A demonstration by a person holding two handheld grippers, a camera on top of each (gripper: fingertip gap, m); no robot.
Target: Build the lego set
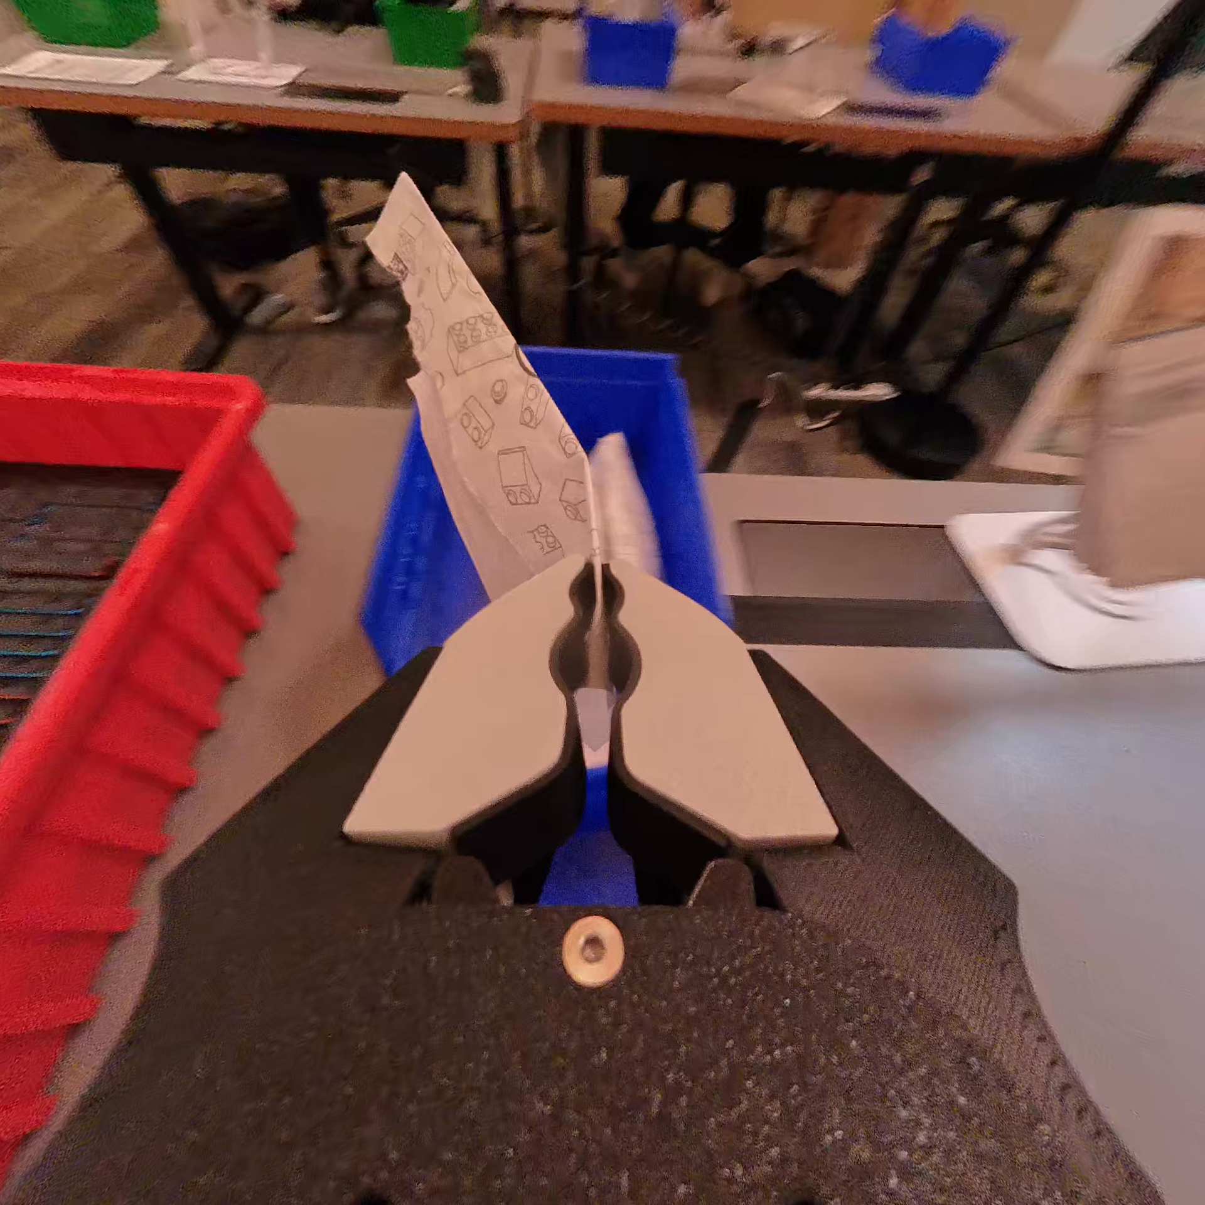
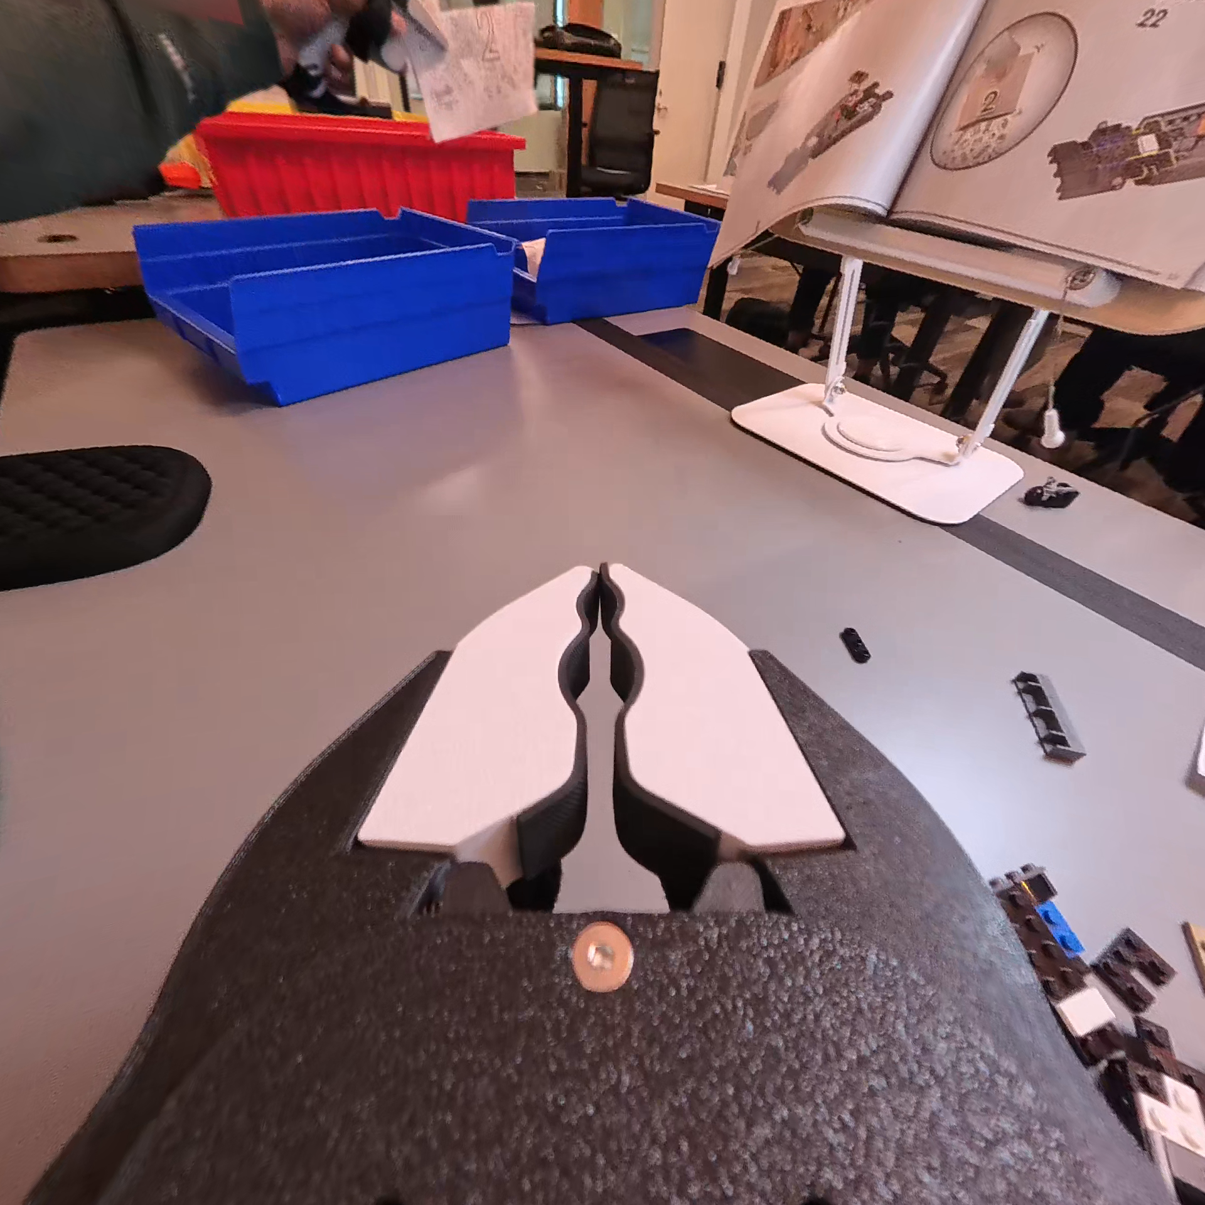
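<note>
My left gripper (image 1: 598, 566) is shut on a torn white paper bag (image 1: 495, 417) printed with brick outlines. It holds the bag upright in the air above a blue bin (image 1: 613, 398). The same bag (image 2: 479, 72) shows far off at the top left of the right wrist view, held by the other gripper above a red bin (image 2: 358, 169). My right gripper (image 2: 600, 568) is shut and empty, low over the grey table (image 2: 391, 521). Loose dark bricks (image 2: 1108, 978) lie to its right.
A red bin (image 1: 130, 587) stands left of the blue one. Two blue bins (image 2: 326, 293) sit on the far table. An open instruction book (image 2: 978, 130) rests on a white stand (image 2: 880, 456). A grey plate piece (image 2: 1046, 714) and a small black part (image 2: 854, 644) lie on the table. The tips of one gripper are about 65 cm away from the tips of the other.
</note>
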